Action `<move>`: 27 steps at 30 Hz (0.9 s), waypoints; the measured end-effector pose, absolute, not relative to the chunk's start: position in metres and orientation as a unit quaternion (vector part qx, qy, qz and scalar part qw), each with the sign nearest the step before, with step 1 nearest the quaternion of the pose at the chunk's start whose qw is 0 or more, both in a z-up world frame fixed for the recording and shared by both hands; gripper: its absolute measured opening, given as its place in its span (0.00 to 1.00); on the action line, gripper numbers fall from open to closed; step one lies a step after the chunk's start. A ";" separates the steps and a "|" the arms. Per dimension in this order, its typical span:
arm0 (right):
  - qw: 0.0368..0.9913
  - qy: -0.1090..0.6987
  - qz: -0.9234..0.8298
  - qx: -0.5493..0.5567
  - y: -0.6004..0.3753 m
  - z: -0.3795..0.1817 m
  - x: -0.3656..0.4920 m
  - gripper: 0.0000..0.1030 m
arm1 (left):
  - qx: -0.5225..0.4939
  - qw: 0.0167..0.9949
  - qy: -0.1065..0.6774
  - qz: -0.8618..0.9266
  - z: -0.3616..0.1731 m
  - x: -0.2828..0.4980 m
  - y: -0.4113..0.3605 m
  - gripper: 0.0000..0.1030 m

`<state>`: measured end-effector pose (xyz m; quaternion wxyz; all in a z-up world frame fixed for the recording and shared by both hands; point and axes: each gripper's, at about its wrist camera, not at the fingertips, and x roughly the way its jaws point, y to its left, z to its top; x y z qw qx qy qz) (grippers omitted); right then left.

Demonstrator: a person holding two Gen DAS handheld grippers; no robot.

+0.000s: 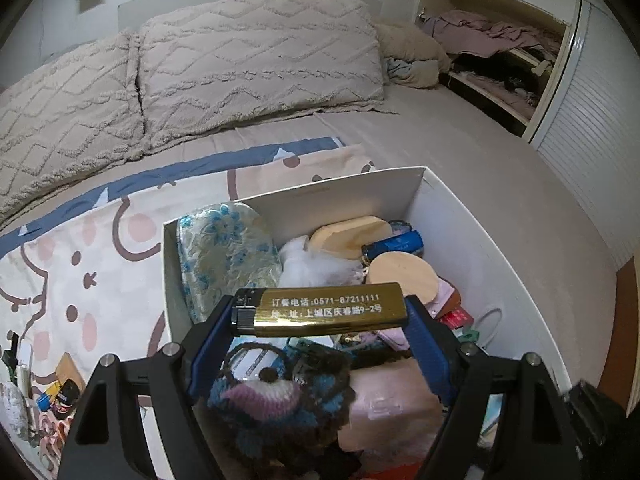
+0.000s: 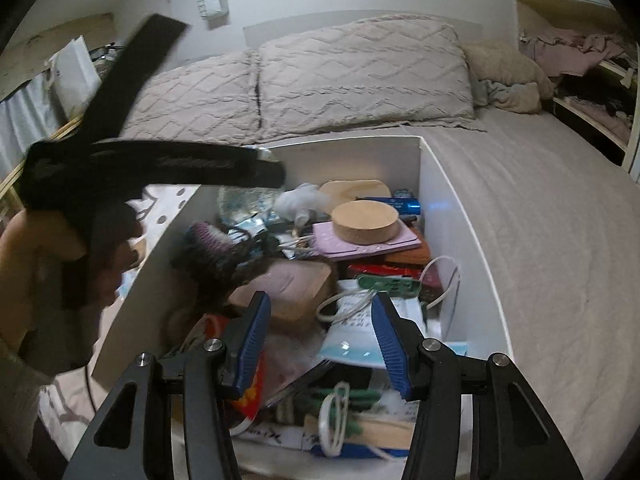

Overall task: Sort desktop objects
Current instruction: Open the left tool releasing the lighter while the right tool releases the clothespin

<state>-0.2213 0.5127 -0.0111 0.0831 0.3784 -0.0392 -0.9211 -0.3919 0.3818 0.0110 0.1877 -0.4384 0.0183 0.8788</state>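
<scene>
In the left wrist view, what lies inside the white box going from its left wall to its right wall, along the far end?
Floral pouch → white mesh puff → tan sponge → blue battery, all in the white box.

Gold lighter (image 1: 320, 311) level, crosswise above cluttered white box (image 1: 472, 216)

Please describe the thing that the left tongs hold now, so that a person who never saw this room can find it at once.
On the bed stands a white box full of small things. Above its near end, the left tongs hold a gold lighter crosswise between their blue pads. Unlike the soft yarn toy beneath it, it is a shiny bar with printed characters and a black cap.
</scene>
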 end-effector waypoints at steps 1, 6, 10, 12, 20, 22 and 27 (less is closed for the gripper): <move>0.084 -0.035 -0.922 0.377 0.511 -0.011 -0.219 0.51 | -0.440 0.190 0.018 0.877 0.010 -0.393 0.383 0.79; 0.083 -0.027 -0.925 0.369 0.511 -0.014 -0.210 0.51 | -0.461 0.187 0.034 0.867 -0.002 -0.401 0.391 0.79; 0.082 -0.034 -0.925 0.369 0.516 -0.017 -0.209 0.51 | -0.467 0.183 0.062 0.863 -0.011 -0.402 0.399 0.79; 0.081 -0.035 -0.925 0.369 0.516 -0.019 -0.209 0.51 | -0.468 0.181 0.058 0.863 -0.013 -0.403 0.398 0.80; 0.078 -0.035 -0.925 0.370 0.517 -0.017 -0.207 0.51 | -0.463 0.161 0.027 0.871 -0.011 -0.406 0.385 0.98; 0.077 -0.036 -0.926 0.369 0.518 -0.016 -0.207 0.51 | -0.461 0.164 0.013 0.872 -0.008 -0.404 0.379 0.98; 0.063 -0.034 -0.925 0.372 0.518 -0.016 -0.206 0.51 | -0.470 0.173 -0.011 0.866 -0.008 -0.396 0.370 0.98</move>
